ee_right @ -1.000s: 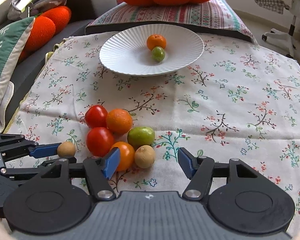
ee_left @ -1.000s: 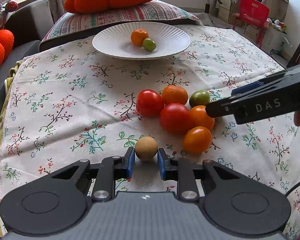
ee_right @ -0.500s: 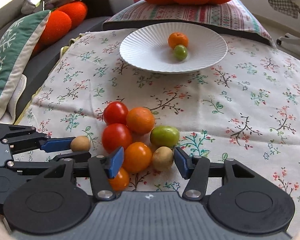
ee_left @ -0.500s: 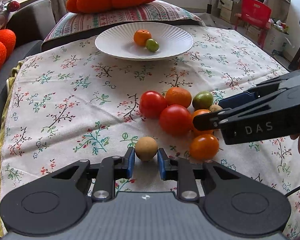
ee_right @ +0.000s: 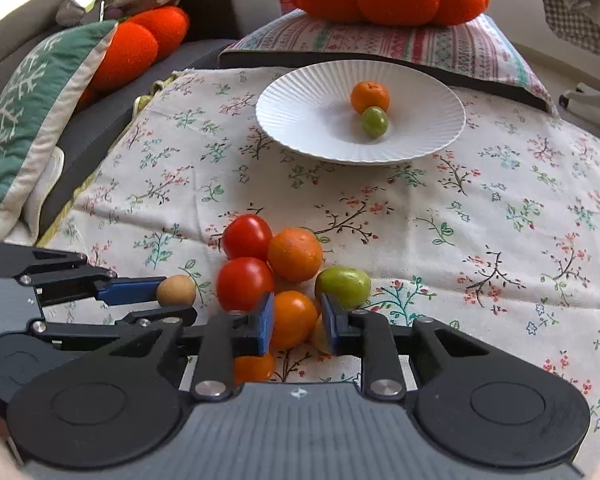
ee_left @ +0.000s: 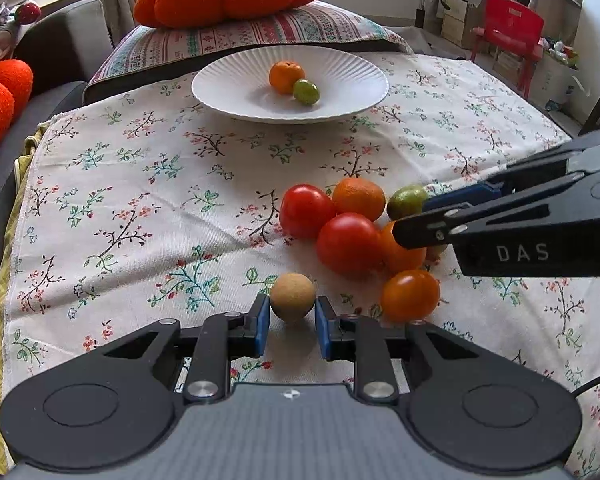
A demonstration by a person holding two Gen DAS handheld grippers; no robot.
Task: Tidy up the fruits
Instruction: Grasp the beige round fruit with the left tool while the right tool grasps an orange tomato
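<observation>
Currently we hold the left claw (ee_left: 288,322) pinched on the small round tan fruit (ee_left: 292,297), low over the floral tablecloth (ee_left: 140,208). Our right claw (ee_right: 297,322) brackets the orange tomato (ee_right: 293,318) in the pile; contact cannot be confirmed. The white ribbed plate (ee_right: 300,120) sits well beyond.

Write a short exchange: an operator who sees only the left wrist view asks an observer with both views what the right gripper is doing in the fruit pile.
Operator: From the side I can't see between the right gripper's fingers. What is there?
Observer: An orange tomato sits between them, nearly filling the gap. I cannot tell whether they press it.
Operator: Is anything crowding that grasp?
Observer: A pale yellowish fruit lies right at the right-hand finger, beside the orange tomato.
</observation>
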